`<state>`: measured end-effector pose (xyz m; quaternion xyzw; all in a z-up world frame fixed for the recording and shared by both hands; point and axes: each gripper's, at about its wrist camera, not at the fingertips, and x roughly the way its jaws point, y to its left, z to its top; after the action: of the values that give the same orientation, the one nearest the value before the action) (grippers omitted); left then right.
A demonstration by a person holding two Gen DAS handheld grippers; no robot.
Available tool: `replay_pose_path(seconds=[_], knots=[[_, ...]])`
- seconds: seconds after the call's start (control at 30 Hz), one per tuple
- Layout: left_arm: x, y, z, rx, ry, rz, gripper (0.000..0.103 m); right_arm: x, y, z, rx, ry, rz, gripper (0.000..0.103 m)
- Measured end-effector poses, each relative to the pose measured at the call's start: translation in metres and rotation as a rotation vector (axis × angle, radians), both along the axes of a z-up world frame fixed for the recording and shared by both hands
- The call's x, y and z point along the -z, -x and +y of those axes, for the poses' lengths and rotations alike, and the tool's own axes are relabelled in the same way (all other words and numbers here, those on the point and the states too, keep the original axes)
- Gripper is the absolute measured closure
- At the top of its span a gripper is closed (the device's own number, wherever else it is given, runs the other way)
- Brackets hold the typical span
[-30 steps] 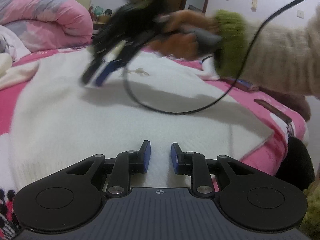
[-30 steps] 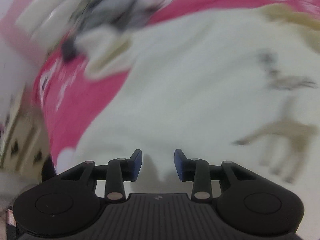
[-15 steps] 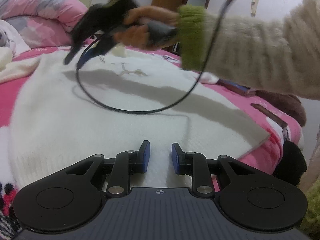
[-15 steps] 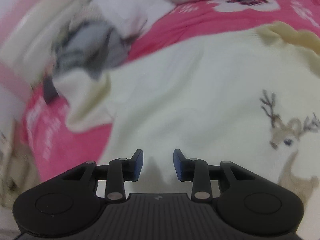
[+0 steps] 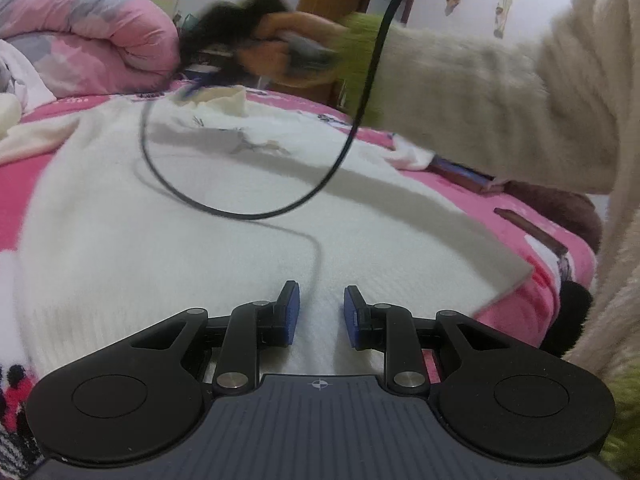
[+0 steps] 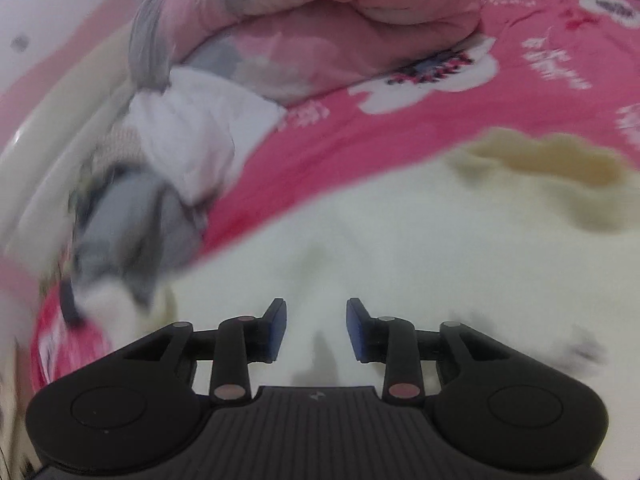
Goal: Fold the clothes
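A white knit sweater (image 5: 192, 248) with a small deer motif (image 5: 256, 145) lies spread flat on the pink bed. My left gripper (image 5: 320, 312) is open low over the sweater's hem area, with nothing between its pads. A hand in a cream sleeve with a green cuff holds my right gripper (image 5: 200, 84) far across, blurred, at the beige collar (image 5: 224, 100). In the right wrist view the right gripper (image 6: 316, 328) is open just above the sweater (image 6: 400, 264) near the shoulder, the collar (image 6: 552, 160) lying to its right.
A rolled pink and grey duvet (image 5: 88, 40) lies at the head of the bed. Loose white and grey clothes (image 6: 160, 184) are piled left of the sweater. A black cable (image 5: 248, 212) loops over the sweater. A dark fuzzy item (image 5: 568, 316) sits by the bed's right edge.
The right gripper has swept from the sweater's middle towards the collar and shoulder at the far end. The left gripper has stayed open in place over the hem.
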<state>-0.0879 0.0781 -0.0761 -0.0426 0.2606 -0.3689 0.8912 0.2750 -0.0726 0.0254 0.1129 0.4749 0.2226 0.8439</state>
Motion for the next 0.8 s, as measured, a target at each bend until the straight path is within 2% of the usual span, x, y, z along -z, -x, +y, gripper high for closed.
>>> replay_pose_path(seconds=[0.1, 0.23, 0.33, 0.37, 0.47, 0.57, 0.63, 0.8], knots=[[-0.001, 0.000, -0.001, -0.008, -0.003, 0.005, 0.078, 0.006, -0.004, -0.027, 0.024, 0.154, 0.019, 0.066], [-0.005, 0.001, -0.007, -0.013, -0.040, 0.006, 0.078, 0.033, -0.070, -0.054, 0.216, 0.297, 0.029, 0.068], [-0.007, 0.002, -0.007, -0.011, -0.058, 0.012, 0.078, 0.023, -0.095, -0.084, 0.371, 0.236, -0.049, 0.068], [-0.007, 0.001, -0.006, -0.008, -0.060, 0.012, 0.078, 0.016, -0.089, -0.097, 0.406, 0.195, -0.057, 0.068], [-0.006, -0.001, -0.003, 0.007, -0.055, 0.016, 0.078, -0.012, -0.041, -0.135, 0.370, 0.083, -0.064, 0.067], [-0.007, -0.004, 0.000, 0.021, -0.054, 0.033, 0.078, -0.035, 0.029, -0.171, 0.279, 0.082, -0.033, 0.063], [-0.009, -0.005, -0.002, 0.019, -0.065, 0.044, 0.078, -0.036, 0.067, -0.187, 0.227, 0.096, 0.008, 0.059], [-0.015, -0.002, -0.012, 0.007, -0.138, 0.031, 0.078, -0.017, 0.077, -0.235, 0.405, 0.137, 0.007, 0.060]])
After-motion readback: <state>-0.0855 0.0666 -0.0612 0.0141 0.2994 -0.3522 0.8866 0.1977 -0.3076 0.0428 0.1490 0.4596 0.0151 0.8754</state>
